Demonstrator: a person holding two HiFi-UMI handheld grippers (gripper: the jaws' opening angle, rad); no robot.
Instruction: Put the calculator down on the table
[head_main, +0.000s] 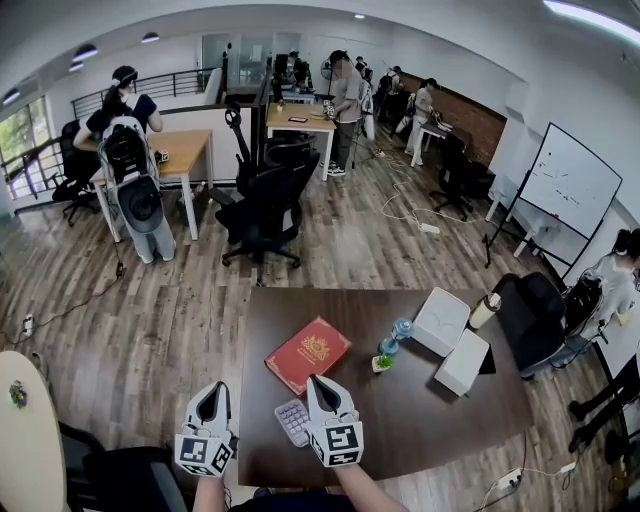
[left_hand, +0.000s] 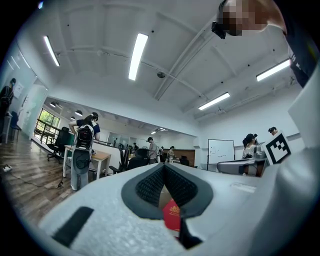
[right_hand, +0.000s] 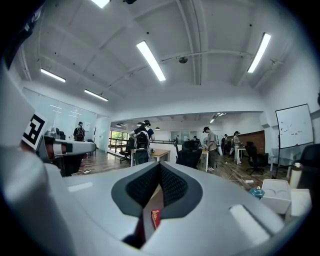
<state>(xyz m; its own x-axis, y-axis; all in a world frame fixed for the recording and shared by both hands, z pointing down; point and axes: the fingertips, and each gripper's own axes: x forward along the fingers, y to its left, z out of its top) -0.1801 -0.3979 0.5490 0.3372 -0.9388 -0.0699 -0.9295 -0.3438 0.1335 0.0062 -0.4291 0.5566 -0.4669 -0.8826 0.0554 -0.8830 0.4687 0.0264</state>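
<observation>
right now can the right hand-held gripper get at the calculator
Probably yes. The calculator lies on the table right beside the right hand-held gripper, with nothing between them. Its jaws are shut, so they would need to open first.

I see an evenly bright room. Long ceiling tubes (right_hand: 151, 61) burn white and clip into glare, and daylight enters through the window (head_main: 18, 135) at far left. Shadows on the dark table (head_main: 420, 400) are soft and faint. All three views bow strongly at the edges; both gripper views have black corners, and their nearest foreground goes soft.
</observation>
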